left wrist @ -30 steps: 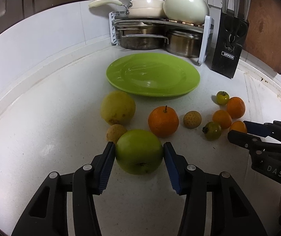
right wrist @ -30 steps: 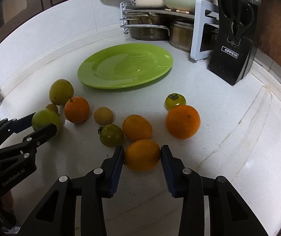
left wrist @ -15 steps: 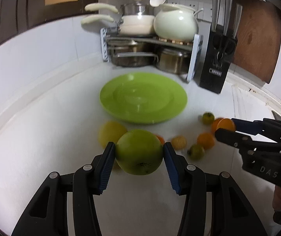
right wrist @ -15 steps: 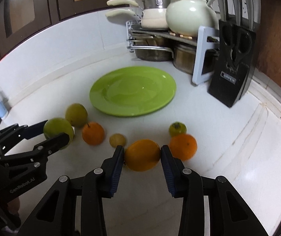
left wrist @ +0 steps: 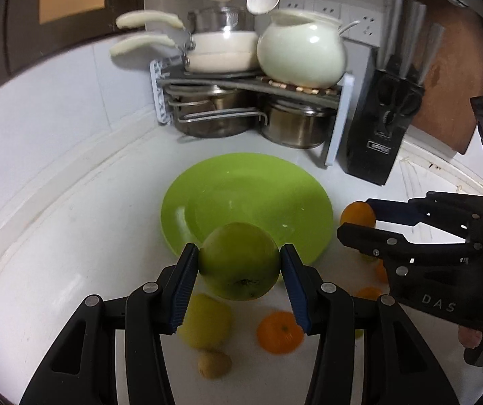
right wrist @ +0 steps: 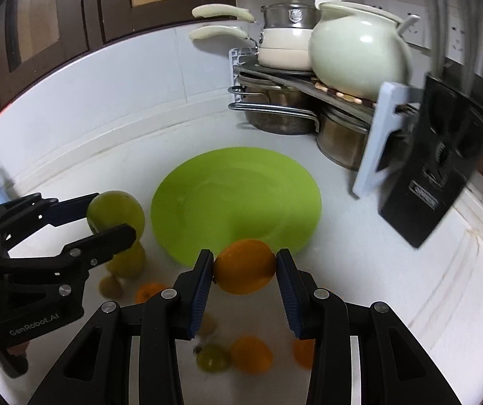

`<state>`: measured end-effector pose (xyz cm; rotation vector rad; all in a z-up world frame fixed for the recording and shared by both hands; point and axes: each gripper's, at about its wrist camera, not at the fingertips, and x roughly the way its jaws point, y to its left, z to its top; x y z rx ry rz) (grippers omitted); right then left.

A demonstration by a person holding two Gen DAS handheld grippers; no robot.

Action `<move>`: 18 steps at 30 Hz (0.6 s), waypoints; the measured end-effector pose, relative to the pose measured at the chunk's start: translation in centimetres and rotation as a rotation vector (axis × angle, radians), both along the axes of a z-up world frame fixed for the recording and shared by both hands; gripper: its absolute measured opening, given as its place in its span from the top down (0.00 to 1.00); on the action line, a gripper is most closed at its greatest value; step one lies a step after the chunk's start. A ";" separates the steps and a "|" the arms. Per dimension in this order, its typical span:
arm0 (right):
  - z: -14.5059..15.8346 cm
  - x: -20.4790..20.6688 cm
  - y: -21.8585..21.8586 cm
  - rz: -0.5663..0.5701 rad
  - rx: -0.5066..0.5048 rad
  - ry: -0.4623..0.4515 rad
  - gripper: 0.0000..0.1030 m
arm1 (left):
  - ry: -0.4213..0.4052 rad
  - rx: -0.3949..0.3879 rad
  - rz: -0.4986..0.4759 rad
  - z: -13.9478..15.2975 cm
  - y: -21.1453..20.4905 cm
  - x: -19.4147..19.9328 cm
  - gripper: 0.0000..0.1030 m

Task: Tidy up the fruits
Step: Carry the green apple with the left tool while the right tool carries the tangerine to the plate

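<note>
A: What's closest in the left wrist view?

B: The left hand-held gripper (left wrist: 239,271), its blue pads clamped on both sides of a green apple (left wrist: 239,260) that is held up off the desk (left wrist: 72,236). Under it on the white surface lie a yellow-green fruit (left wrist: 204,320), a small brown one (left wrist: 214,363) and an orange (left wrist: 280,331) (all a bit blurred).

A: And the other side?

B: The right hand-held gripper (right wrist: 245,271) is closed on an orange fruit (right wrist: 245,266), also lifted. Below it I can make out a small green fruit (right wrist: 212,357) and two more orange ones, soft with blur.

A: Farther on?

B: The green plate (right wrist: 234,199) lies just beyond both held fruits, with nothing on it. Each held fruit overlaps the plate's near rim in its own view. Behind it, in the corner, a rack (left wrist: 251,82) carries cream pots above steel pots, and a black knife block (left wrist: 381,135) stands to its right
</note>
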<state>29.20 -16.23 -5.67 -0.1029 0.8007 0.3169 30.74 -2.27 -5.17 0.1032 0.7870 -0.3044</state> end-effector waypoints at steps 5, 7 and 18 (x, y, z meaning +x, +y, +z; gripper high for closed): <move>-0.8 3.5 0.5 0.042 -0.032 0.063 0.62 | 0.061 0.016 -0.024 -0.9 -0.6 3.7 0.52; -1.3 4.8 0.5 0.052 -0.032 0.103 0.62 | 0.086 0.032 -0.035 -1.5 -1.0 4.9 0.52; -3.8 8.8 1.1 0.071 -0.067 0.184 0.62 | 0.196 0.068 -0.074 -4.2 -1.4 8.3 0.52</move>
